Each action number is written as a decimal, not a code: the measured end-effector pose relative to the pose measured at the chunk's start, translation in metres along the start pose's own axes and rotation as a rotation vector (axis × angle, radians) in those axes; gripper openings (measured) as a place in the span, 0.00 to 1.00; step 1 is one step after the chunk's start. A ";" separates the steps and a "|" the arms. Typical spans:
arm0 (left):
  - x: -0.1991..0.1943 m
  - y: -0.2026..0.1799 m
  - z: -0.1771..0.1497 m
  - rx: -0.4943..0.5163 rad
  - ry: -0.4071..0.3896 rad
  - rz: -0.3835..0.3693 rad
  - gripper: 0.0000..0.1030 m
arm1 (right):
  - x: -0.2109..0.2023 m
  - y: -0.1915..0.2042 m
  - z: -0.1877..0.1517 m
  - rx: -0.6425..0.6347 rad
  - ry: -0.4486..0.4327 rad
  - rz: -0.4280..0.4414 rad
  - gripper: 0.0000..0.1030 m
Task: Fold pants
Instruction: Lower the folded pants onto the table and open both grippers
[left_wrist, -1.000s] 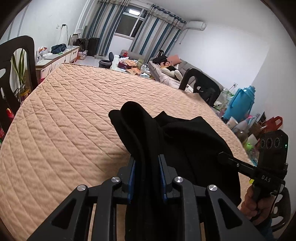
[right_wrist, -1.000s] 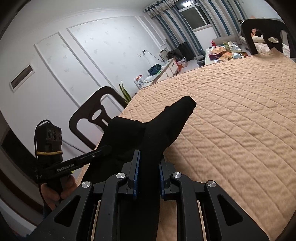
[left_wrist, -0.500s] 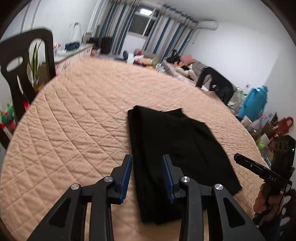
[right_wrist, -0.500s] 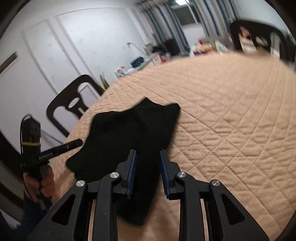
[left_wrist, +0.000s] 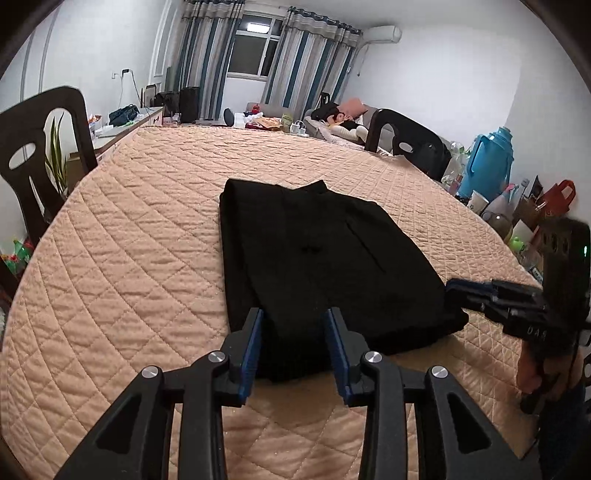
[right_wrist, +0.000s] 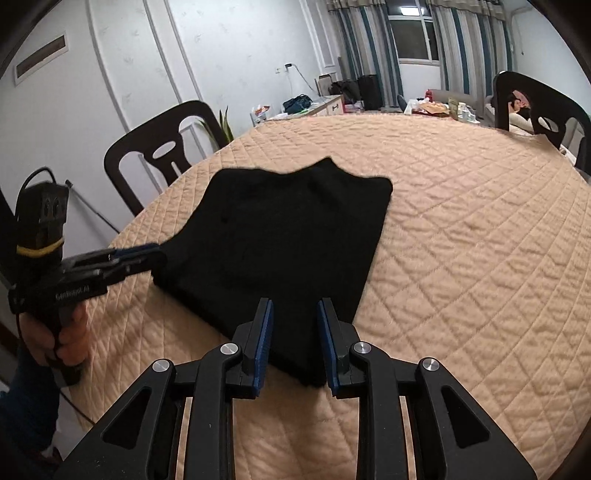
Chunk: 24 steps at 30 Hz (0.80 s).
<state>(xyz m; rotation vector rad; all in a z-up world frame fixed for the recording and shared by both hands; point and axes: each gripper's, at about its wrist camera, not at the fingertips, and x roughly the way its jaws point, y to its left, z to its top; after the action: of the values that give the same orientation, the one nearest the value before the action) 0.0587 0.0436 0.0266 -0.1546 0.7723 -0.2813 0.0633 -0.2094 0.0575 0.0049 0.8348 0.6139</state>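
The black pants lie folded flat in a rough rectangle on the peach quilted table cover. My left gripper hovers over their near left corner, jaws apart, blue pads clear of the cloth. In the right wrist view the pants lie the same way, and my right gripper stands open above their near right corner, nothing pinched. Each view shows the other gripper at the side: the right gripper by the pants' right corner, the left gripper by their left corner, each held in a hand.
Dark chairs stand at the table's left and far right sides. A blue thermos, bottles and bags crowd the right edge. The quilted cover stretches bare beyond the pants. A person lies on a sofa far back.
A second ago both grippers were shut on the lifted pants. Both have since let go and opened, the pants have dropped flat onto the cover, and both grippers have drawn back slightly.
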 end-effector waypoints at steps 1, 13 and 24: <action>0.000 -0.001 0.003 0.006 -0.001 0.007 0.37 | -0.001 0.000 0.003 0.005 -0.010 0.002 0.24; 0.065 0.002 0.053 0.055 0.060 0.183 0.37 | 0.074 -0.037 0.069 0.112 0.063 -0.064 0.24; 0.024 -0.014 0.030 0.055 0.000 0.174 0.37 | 0.033 -0.012 0.043 0.044 0.024 -0.060 0.25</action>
<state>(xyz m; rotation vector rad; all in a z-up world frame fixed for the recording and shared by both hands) 0.0940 0.0244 0.0355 -0.0346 0.7721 -0.1376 0.1162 -0.1922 0.0609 0.0129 0.8685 0.5396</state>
